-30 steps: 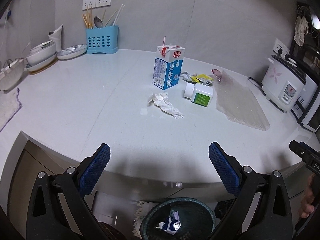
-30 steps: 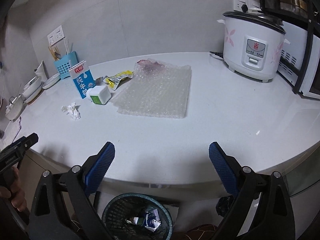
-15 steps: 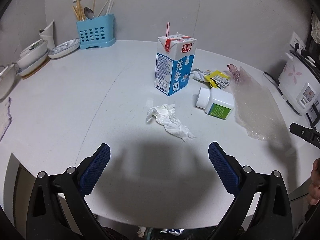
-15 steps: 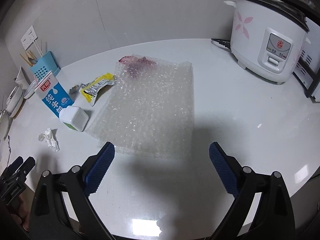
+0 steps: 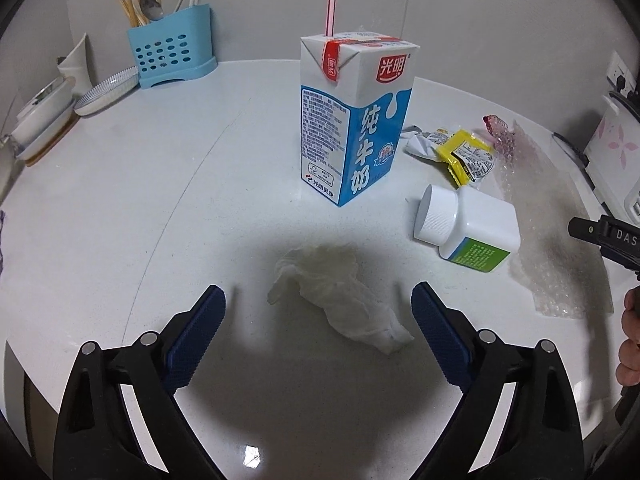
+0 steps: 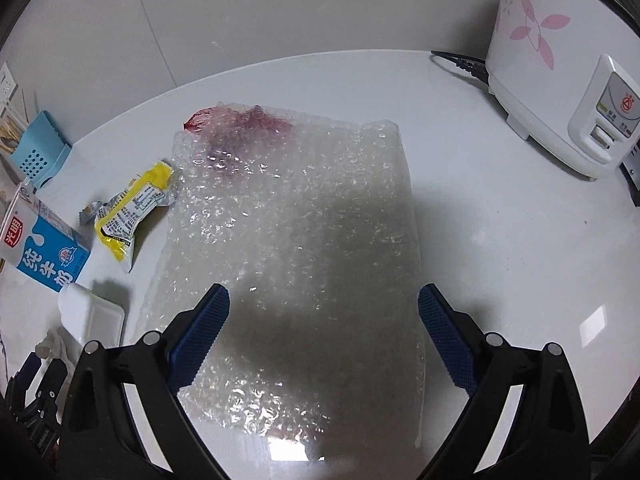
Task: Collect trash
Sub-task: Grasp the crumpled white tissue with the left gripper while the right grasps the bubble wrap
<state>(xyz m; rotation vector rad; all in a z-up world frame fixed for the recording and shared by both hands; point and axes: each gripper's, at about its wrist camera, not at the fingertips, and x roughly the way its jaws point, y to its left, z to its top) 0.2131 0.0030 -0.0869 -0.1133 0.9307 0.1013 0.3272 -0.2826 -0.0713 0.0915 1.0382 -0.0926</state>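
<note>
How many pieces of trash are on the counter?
6: milk carton standing mid-counter; crumpled tissue in front of it; white bottle lying to its right; silvery wrapper and yellow wrapper behind that; bubble wrap farthest right. Smaller bits may hide.

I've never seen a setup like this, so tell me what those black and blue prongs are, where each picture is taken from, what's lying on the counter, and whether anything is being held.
A person holds a two-finger gripper in each hand, each carrying a camera looking along its blue-padded fingers. In the left camera's picture, the left gripper hangs over a crumpled tissue, its jaws closing but not yet touching it. Behind stand a milk carton, a white bottle on its side and a yellow wrapper. In the right camera's picture, the right gripper hangs open over a bubble wrap sheet, near a rice cooker. Nothing is held.
</note>
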